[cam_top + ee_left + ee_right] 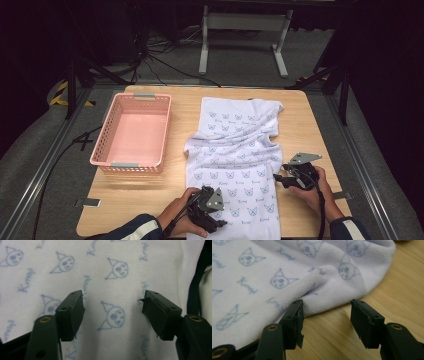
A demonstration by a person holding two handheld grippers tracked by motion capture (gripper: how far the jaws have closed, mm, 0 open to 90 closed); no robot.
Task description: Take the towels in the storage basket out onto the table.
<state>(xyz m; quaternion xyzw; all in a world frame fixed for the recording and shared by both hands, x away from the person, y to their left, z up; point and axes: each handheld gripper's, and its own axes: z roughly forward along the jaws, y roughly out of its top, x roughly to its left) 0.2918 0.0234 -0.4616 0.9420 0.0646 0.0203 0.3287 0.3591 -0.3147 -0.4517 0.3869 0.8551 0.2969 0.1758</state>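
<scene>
High view: basket beside shirt

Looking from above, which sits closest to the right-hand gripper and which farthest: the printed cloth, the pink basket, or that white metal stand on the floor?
From the right gripper:
1. Printed cloth, right at its jaws, mid-table.
2. Pink basket, across the table, left side.
3. White stand, on the floor beyond the far edge.
</scene>
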